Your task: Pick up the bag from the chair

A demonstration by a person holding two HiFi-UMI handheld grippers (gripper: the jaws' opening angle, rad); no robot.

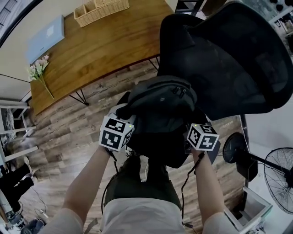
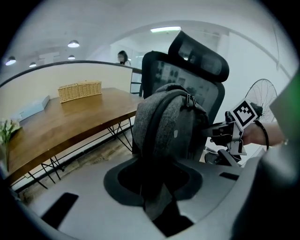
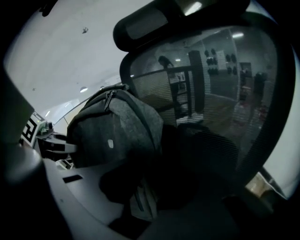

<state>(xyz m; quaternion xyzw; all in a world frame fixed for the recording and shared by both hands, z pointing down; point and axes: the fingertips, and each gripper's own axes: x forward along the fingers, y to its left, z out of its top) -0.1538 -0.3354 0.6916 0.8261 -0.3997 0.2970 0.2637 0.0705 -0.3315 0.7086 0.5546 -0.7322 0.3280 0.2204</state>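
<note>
Office chair (image 1: 229,59) behind, bag (image 1: 160,98) between left tool (image 2: 157,206), right tool (image 3: 140,201), both gripping it.

Grey woven-cloth bag (image 2: 164,126): coarse heathered weave, matt, with a smoother black binding along the edges. Its zip pull (image 2: 190,101) is dark and slightly shiny. Flat webbing strap (image 3: 142,202) has a tight ribbed weave.

Black office chair (image 1: 229,59): the back is fine see-through mesh in a matt plastic frame.

Long brown wooden desk (image 1: 105,45): smooth top, visible grain, soft sheen.

Pale wicker basket (image 1: 101,9): rough woven cane.

Plank floor (image 1: 59,132): wood-look, streaky and patchy, matt.
</note>
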